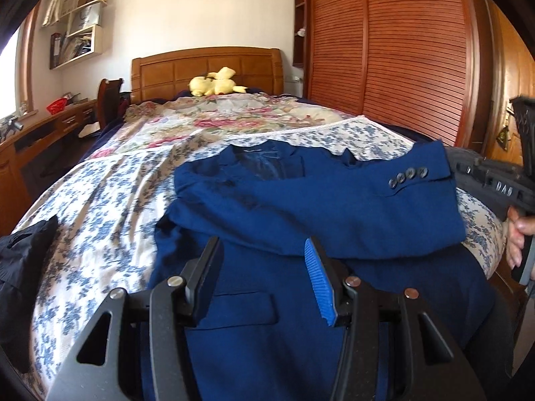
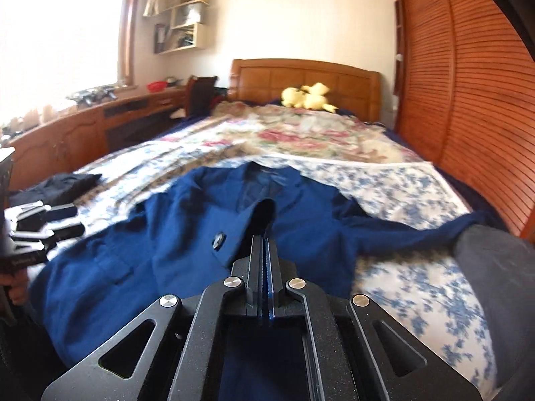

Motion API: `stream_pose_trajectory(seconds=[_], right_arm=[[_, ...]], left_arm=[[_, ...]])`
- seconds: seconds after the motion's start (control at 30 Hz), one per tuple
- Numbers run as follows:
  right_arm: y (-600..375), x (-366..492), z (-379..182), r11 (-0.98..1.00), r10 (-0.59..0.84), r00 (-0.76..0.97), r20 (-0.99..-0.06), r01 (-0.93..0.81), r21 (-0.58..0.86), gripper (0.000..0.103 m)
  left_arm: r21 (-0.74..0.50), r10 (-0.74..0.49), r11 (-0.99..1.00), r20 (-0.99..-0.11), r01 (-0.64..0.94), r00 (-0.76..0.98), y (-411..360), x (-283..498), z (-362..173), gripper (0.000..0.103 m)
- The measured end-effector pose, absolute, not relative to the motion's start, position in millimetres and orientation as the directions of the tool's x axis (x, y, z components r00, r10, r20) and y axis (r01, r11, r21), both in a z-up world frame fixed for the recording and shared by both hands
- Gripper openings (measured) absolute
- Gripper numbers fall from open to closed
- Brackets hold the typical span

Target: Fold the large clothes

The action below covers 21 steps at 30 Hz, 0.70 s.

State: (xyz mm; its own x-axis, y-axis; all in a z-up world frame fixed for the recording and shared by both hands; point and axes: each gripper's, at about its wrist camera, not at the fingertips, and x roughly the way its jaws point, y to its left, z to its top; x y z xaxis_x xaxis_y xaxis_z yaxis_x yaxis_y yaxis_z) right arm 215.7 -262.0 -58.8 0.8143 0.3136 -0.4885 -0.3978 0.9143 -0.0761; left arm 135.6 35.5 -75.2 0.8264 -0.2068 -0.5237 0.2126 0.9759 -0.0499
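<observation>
A royal-blue woollen suit jacket lies on the floral-quilted bed, one sleeve folded across. The left claw hovers spread; the right claw is pressed closed, empty.

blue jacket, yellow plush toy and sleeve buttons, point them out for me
blue jacket (image 1: 301,207), left wrist view, on the folded-over sleeve cloth
yellow plush toy (image 1: 215,83), left wrist view, on its body
sleeve buttons (image 1: 408,177), left wrist view, middle of the row

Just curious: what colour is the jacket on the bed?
Deep blue jacket, with dark sleeve buttons; clearest in the left wrist view.
</observation>
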Motion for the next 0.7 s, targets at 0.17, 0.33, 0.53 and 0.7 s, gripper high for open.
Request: stream_pose_trajectory(seconds=[0.17, 0.33, 0.53, 0.7], right_arm=[[-285.6, 220.4, -91.7, 0.928, 0.273, 0.781, -0.562, -0.367, -0.058, 0.0], [-298.5, 237.2, -131.9, 0.936, 0.226, 0.705, -0.672, -0.349, -0.051, 0.0], [-305.9, 247.2, -146.6, 0.93, 0.221, 0.694, -0.686, -0.362, -0.066, 0.007], [-301.1, 262.6, -151.4, 0.9, 0.284, 0.671, -0.685, -0.433, -0.051, 0.019]], left_arm=[[-0.024, -0.21, 0.972, -0.547, 0.235, 0.81, 16.7, 143.4, -82.1, 0.049], [-0.031, -0.215, 0.971, -0.559, 0.239, 0.801, 5.0, 149.9, -87.7, 0.049], [-0.018, -0.202, 0.972, -0.573, 0.234, 0.794, -7.2, 156.5, -96.2, 0.049], [-0.014, -0.194, 0.973, -0.593, 0.231, 0.781, -20.0, 162.7, -104.7, 0.049]])
